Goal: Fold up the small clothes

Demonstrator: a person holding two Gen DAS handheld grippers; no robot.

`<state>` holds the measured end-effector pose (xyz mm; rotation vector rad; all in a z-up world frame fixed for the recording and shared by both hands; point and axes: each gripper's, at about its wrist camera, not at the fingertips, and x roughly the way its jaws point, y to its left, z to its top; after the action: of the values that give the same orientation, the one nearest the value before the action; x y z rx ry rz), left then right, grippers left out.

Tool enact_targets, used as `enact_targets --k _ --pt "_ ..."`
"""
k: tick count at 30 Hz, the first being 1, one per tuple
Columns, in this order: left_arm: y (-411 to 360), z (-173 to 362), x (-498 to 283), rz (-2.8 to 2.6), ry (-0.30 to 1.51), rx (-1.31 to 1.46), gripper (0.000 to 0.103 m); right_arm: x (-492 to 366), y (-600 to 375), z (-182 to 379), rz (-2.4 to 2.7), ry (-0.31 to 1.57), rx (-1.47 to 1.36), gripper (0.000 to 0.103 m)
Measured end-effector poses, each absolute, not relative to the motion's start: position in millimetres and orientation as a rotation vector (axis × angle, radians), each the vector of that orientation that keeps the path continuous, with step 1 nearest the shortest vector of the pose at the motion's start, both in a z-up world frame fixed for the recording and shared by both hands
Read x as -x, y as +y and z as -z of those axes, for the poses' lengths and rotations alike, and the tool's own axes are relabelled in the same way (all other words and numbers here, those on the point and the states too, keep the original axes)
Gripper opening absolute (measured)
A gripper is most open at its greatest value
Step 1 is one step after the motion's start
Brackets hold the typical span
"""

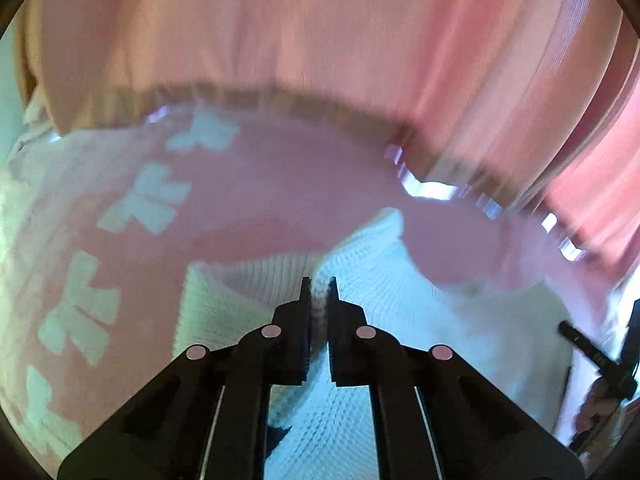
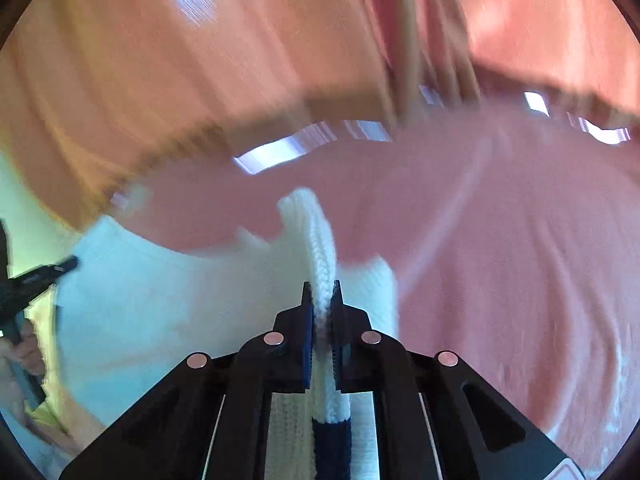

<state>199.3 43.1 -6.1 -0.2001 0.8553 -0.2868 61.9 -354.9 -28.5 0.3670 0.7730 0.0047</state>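
A white knitted garment (image 1: pixel 400 312) with a navy trim is held up between both grippers over a pink bedspread (image 1: pixel 280 184). My left gripper (image 1: pixel 319 286) is shut on a ribbed edge of the knit. My right gripper (image 2: pixel 321 290) is shut on another ribbed edge of the same garment (image 2: pixel 160 300), whose navy band (image 2: pixel 332 440) hangs between the fingers. The left gripper shows at the left edge of the right wrist view (image 2: pixel 36 280); the right gripper shows at the right edge of the left wrist view (image 1: pixel 596 356).
The pink bedspread has pale bow shapes (image 1: pixel 152 200) on its left part. Pink-orange curtains (image 1: pixel 320 28) hang behind the bed, with bright slits of light (image 2: pixel 280 152) at their hem. Both views are motion-blurred.
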Motion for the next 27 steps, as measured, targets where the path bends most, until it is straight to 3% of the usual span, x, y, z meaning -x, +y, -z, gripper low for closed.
enact_targets --k 3,8,12,13,15,16,21,27 --pt "81.6 4.2 -198.7 0.170 0.840 0.234 0.005 -52.1 -355.7 6.0 -0.066 0.666 -0.383 0.007" --pt "105.7 72.0 -239.7 0.046 1.054 0.247 0.006 -99.1 -371.8 87.1 0.055 0.987 -0.433 0.009" --pt "95.5 58.0 -224.9 0.120 0.999 0.216 0.011 -90.7 -365.2 70.4 0.083 0.935 -0.379 0.019" --pt "96.5 52.5 -220.2 0.145 0.986 0.231 0.014 -82.5 -364.0 59.5 0.090 0.908 -0.354 0.027" --pt "102.1 39.4 -201.0 0.196 0.957 0.262 0.049 -58.1 -363.1 38.2 0.104 0.853 -0.315 0.043" --pt "103.5 37.2 -193.9 0.198 0.953 0.261 0.056 -41.3 -363.7 31.3 0.109 0.840 -0.312 0.047" --pt "100.4 39.7 -148.6 0.187 0.950 0.172 0.065 16.8 -354.6 38.8 0.052 0.903 -0.388 0.052" --pt "110.6 81.2 -110.3 0.131 1.080 0.247 0.065 67.4 -328.9 82.2 0.051 0.993 -0.490 0.052"
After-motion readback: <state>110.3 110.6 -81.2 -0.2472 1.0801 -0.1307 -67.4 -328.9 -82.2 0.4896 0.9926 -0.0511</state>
